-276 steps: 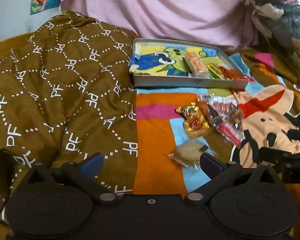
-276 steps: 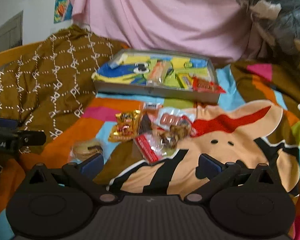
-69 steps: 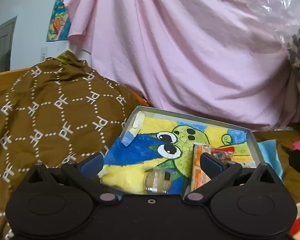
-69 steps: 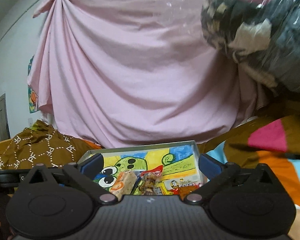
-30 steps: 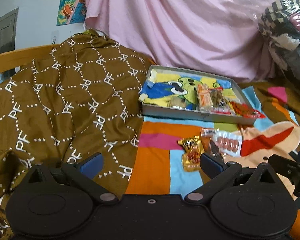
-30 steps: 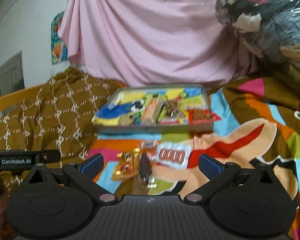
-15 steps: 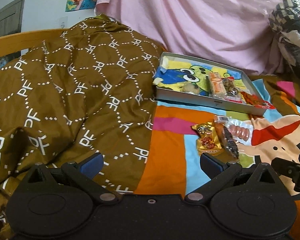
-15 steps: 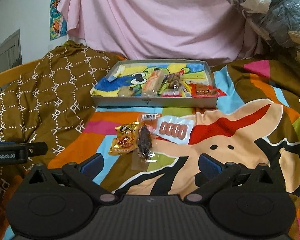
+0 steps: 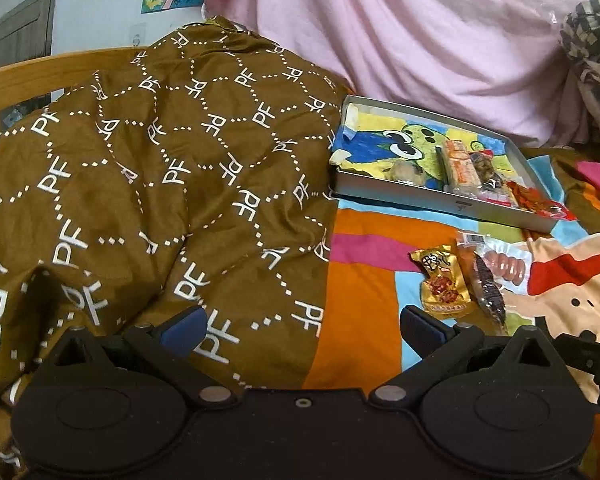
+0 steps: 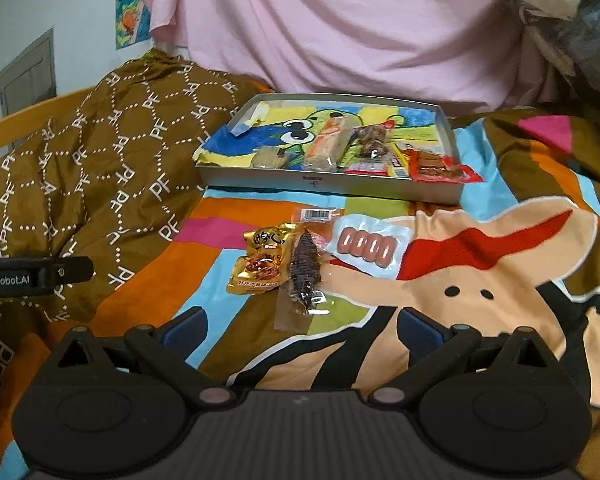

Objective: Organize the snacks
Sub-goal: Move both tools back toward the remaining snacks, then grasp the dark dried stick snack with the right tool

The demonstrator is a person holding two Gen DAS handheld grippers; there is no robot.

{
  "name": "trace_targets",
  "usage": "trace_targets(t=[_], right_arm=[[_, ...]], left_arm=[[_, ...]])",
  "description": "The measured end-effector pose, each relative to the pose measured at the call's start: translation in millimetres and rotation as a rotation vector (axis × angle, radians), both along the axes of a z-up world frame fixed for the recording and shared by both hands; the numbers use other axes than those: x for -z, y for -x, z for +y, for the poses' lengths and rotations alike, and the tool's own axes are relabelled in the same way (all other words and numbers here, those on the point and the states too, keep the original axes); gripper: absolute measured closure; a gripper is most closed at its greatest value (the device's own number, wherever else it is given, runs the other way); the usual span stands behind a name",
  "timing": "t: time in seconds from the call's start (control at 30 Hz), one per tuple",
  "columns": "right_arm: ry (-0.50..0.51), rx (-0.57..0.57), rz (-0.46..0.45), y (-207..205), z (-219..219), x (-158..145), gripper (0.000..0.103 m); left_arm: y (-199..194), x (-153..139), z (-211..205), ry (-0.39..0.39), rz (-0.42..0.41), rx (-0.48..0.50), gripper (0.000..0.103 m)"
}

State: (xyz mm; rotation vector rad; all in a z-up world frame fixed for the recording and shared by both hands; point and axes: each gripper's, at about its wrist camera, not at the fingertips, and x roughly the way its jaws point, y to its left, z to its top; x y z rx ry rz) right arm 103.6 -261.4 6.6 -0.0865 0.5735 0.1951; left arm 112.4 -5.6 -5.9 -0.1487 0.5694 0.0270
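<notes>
A grey metal tray (image 10: 328,186) (image 9: 432,198) with a cartoon lining lies on the bed and holds several snack packets, among them an orange bar (image 10: 326,142) and a red packet (image 10: 440,168) over its right rim. On the bedspread in front of it lie a gold packet (image 10: 262,264) (image 9: 442,286), a dark clear-wrapped strip (image 10: 305,270) (image 9: 488,288) and a sausage pack (image 10: 366,244) (image 9: 504,266). My right gripper (image 10: 302,330) hangs open just short of them. Open and empty, my left gripper (image 9: 302,326) is over the brown blanket, left of the packets.
A brown patterned blanket (image 9: 140,184) is heaped on the left. A pink sheet (image 10: 340,28) hangs behind the tray. A plastic-wrapped bundle (image 10: 572,12) sits at the upper right. A wooden bed rail (image 9: 28,68) runs along the far left. The colourful bedspread (image 10: 480,264) spreads to the right.
Both grippers have drawn back from the tray and lowered toward the bedspread. The round biscuit and a brown snack now lie in the tray. The left gripper has drifted left over the brown blanket.
</notes>
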Motion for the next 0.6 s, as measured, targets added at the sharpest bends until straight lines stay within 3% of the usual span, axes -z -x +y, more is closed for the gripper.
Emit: trace_targets(t=[0.27, 0.6], right_arm=[[0.057, -0.040, 0.000, -29.9, -8.3, -2.6, 0.000], [0.091, -0.130, 0.031, -66.0, -13.5, 14.3, 0.000]], left_arm=[[-31.8, -8.6, -3.9, 0.003, 0.010, -0.004, 0.001], [-69.9, -2.0, -31.4, -0.015, 0.032, 0.070, 0.001]])
